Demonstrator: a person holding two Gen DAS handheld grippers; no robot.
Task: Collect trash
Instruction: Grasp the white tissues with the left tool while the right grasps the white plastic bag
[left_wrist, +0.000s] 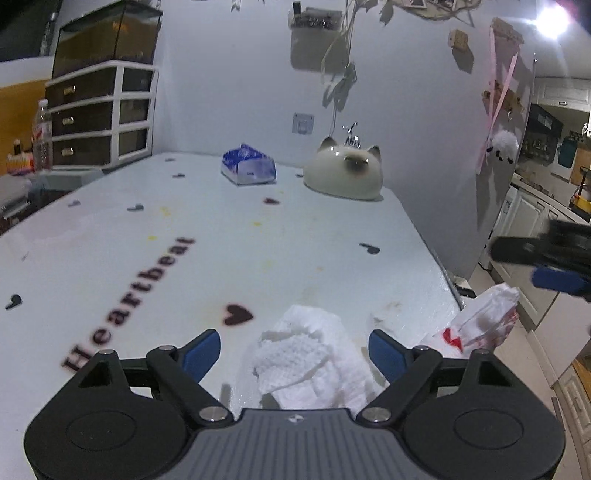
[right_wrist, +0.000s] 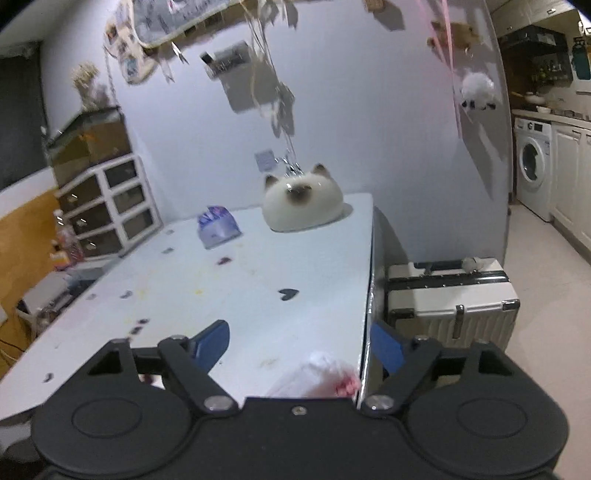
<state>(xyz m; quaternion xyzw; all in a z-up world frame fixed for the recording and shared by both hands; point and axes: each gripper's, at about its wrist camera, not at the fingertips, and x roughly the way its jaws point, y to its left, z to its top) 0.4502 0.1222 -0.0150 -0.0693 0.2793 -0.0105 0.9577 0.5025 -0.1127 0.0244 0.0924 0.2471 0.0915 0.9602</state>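
Observation:
A crumpled white paper towel (left_wrist: 306, 358) lies on the white table (left_wrist: 221, 258) near its front right corner. My left gripper (left_wrist: 294, 350) is open, its blue fingers on either side of the towel, not closed on it. A white plastic bag with red print (left_wrist: 480, 325) sits at the table's right edge; it also shows in the right wrist view (right_wrist: 317, 376). My right gripper (right_wrist: 301, 347) is open just above and behind that bag, and shows at the right of the left wrist view (left_wrist: 546, 262).
A blue tissue pack (left_wrist: 249, 166) and a cat-shaped ceramic dome (left_wrist: 345, 173) stand at the table's far end. A drawer unit (left_wrist: 99, 114) and a bottle (left_wrist: 42, 136) are at left. A white suitcase (right_wrist: 450, 295) stands on the floor right of the table.

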